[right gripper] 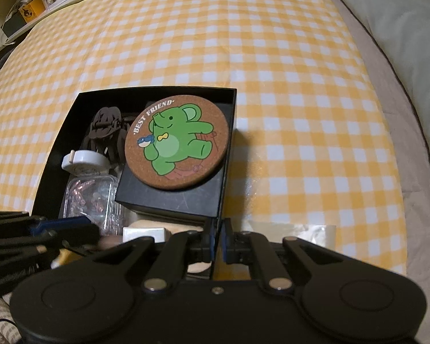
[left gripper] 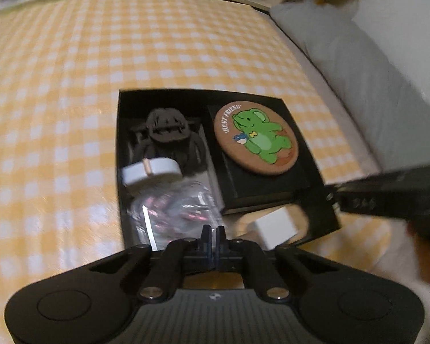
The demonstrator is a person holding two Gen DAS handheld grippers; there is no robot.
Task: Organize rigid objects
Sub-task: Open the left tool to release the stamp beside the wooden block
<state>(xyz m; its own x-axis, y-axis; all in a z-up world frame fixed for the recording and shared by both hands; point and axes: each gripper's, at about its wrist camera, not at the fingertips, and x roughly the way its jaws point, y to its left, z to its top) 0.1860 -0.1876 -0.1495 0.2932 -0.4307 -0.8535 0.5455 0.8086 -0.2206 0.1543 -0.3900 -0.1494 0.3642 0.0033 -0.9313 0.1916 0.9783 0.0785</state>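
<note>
An open black box [left gripper: 119, 143] [right gripper: 157, 89] lies on a yellow checked cloth [right gripper: 243, 43]. Inside are a dark hair claw [left gripper: 166, 129] [right gripper: 104, 126], a white tape measure [left gripper: 152, 170] [right gripper: 84, 162], a clear case of pins [left gripper: 175, 212] [right gripper: 89, 197], a white cube [left gripper: 275, 228] and a smaller black box [right gripper: 169, 197]. On that box rests a cork coaster [left gripper: 256, 137] [right gripper: 179, 143] with a green elephant. My left gripper [left gripper: 214, 232] [right gripper: 68, 225] hovers over the pin case, shut and empty. My right gripper [right gripper: 219, 238] [left gripper: 334, 197] is shut on the big box's right wall near its front corner.
Grey bedding [right gripper: 401, 28] [left gripper: 372, 71] runs along the right of the cloth. A clear plastic bag [right gripper: 315, 232] lies on the cloth just right of my right gripper. Shelves with clutter [right gripper: 23, 8] stand beyond the far left edge.
</note>
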